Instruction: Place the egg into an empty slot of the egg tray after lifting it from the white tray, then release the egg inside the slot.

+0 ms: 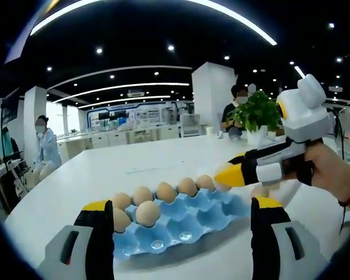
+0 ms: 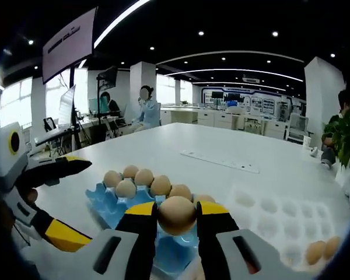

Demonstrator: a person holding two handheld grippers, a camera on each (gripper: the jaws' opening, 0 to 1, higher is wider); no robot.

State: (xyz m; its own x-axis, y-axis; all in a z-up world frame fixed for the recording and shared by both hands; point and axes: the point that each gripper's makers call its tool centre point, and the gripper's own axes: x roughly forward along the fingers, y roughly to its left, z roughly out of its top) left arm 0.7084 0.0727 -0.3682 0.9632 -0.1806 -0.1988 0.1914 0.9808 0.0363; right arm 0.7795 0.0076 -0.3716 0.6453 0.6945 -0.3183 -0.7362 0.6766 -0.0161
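Blue moulded plastic forms the egg tray, a glossy sheet of rounded cups sitting on the smooth white table. In the left gripper view, seven tan, matte eggs are occupying the cups along its far and left side, while the nearer cups are standing empty and shining. The left gripper is hovering low before the tray with its black, yellow-tipped jaws spread wide apart and gripping nothing. The right gripper is reaching in from the right in a person's hand, its yellow tip just above the tray's far right corner.

In the right gripper view, the right gripper is clamping a smooth oval egg between its two jaws, held directly over the blue egg tray. The white tray, dimpled with shallow round hollows, is lying just beside the blue one, with two eggs at its near right edge.
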